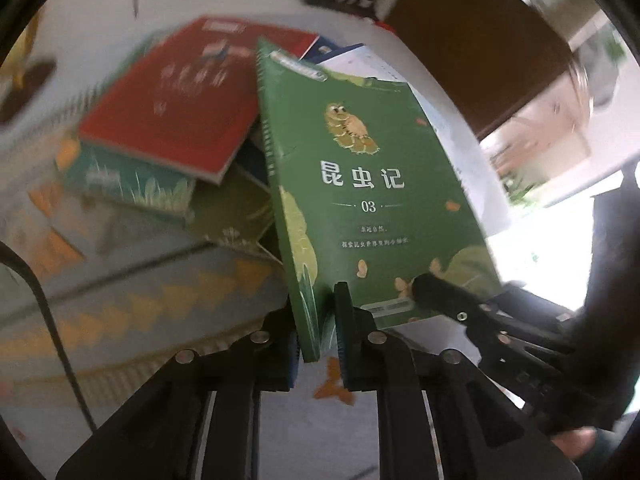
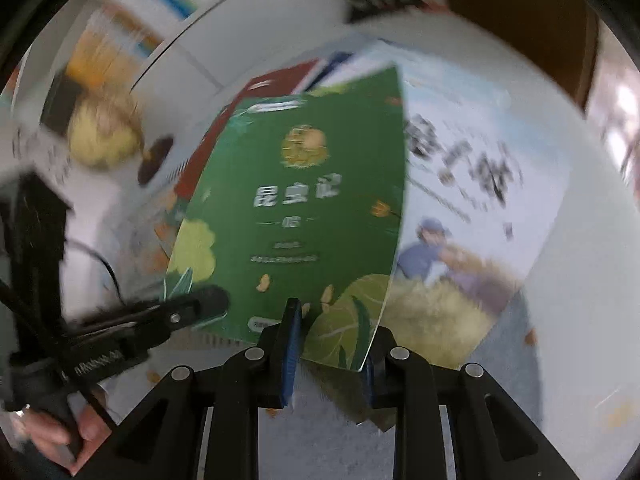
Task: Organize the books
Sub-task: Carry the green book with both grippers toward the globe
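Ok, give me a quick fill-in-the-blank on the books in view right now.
The book clamped in the left gripper has a ____ cover.
The number printed under its title is ____.
The topmost volume of the pile behind is ____.
Missing words: green; 03; red.

Looks like a home living space or study corner. Children's books piled loosely: a red book (image 1: 172,96), a green insect book (image 1: 372,184), an illustrated pale one (image 2: 472,208). All on a white desk (image 2: 580,280) with patterned cloth (image 1: 132,300) near its front edge. Dark wooden furniture (image 1: 472,40) behind.
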A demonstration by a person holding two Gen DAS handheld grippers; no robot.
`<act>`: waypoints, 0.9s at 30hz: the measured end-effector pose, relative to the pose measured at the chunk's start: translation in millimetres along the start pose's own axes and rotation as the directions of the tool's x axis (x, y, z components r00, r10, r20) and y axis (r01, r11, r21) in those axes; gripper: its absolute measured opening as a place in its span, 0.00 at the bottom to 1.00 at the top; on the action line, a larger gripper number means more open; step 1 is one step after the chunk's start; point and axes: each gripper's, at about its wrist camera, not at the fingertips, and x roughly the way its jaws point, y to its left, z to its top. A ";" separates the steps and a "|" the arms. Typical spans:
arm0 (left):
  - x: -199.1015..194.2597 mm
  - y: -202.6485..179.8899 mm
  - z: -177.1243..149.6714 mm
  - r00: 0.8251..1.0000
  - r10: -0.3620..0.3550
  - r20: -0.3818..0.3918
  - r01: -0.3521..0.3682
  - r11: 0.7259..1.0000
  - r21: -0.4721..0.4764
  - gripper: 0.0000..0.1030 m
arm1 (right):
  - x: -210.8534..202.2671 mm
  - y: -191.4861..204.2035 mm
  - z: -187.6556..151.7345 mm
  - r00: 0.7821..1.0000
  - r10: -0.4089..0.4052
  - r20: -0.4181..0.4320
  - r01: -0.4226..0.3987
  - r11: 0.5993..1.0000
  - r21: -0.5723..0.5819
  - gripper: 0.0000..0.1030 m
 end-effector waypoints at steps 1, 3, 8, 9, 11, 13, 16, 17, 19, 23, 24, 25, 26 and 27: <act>-0.9 -1.6 -0.5 1.000 0.022 0.014 -0.022 1.000 0.019 0.14 | -2.1 8.0 -0.1 1.000 -0.025 0.015 0.025 0.999 -0.038 0.24; -2.2 -1.4 -0.6 0.999 0.032 0.029 -0.033 0.999 0.028 0.14 | -5.0 18.5 0.4 0.997 -0.067 0.042 0.070 0.993 -0.093 0.23; -10.9 -8.7 -3.8 0.991 0.092 0.096 -0.103 0.989 0.107 0.15 | -3.8 30.1 -2.8 0.991 -0.111 0.070 0.121 0.978 -0.169 0.23; -11.0 -11.0 -2.5 0.988 0.106 0.109 -0.119 0.986 0.118 0.15 | -3.1 33.6 -1.9 0.990 -0.115 0.076 0.127 0.976 -0.179 0.23; -15.3 -10.0 -2.5 0.986 0.102 0.131 -0.118 0.986 0.117 0.15 | -6.2 38.8 -2.9 0.986 -0.130 0.100 0.149 0.965 -0.216 0.23; -17.7 -8.9 1.1 0.987 0.085 0.135 -0.099 0.990 0.100 0.15 | -11.4 42.8 -4.0 0.981 -0.148 0.122 0.175 0.952 -0.252 0.23; -27.3 -4.2 5.6 0.983 0.058 0.171 -0.072 0.995 0.074 0.14 | -14.4 48.6 -3.2 0.979 -0.152 0.134 0.185 0.938 -0.293 0.23; -32.4 -4.8 5.5 0.979 0.061 0.192 -0.077 0.994 0.080 0.14 | -16.2 49.3 -3.1 0.979 -0.150 0.137 0.185 0.936 -0.299 0.23; -39.4 -8.2 5.6 0.974 0.075 0.214 -0.097 0.991 0.096 0.15 | -21.2 53.6 -2.3 0.977 -0.142 0.158 0.187 0.931 -0.315 0.23; -51.1 -3.7 10.2 0.972 0.071 0.222 -0.087 0.994 0.064 0.15 | -32.1 69.9 1.4 0.963 -0.163 0.213 0.233 0.902 -0.363 0.22; -57.0 -0.3 10.9 0.970 0.072 0.234 -0.085 0.995 0.047 0.15 | -34.6 73.0 1.4 0.962 -0.161 0.221 0.236 0.898 -0.372 0.22; -61.5 2.4 11.0 0.967 0.074 0.243 -0.086 0.996 0.038 0.15 | -37.1 77.8 2.5 0.959 -0.160 0.232 0.242 0.891 -0.384 0.22; -69.3 6.4 10.3 0.963 0.082 0.256 -0.091 0.996 0.024 0.15 | -39.5 83.6 3.6 0.957 -0.158 0.244 0.248 0.883 -0.399 0.22; -73.2 8.4 9.7 0.961 0.087 0.262 -0.095 0.995 0.018 0.15 | -42.6 91.1 5.0 0.955 -0.149 0.257 0.248 0.876 -0.415 0.22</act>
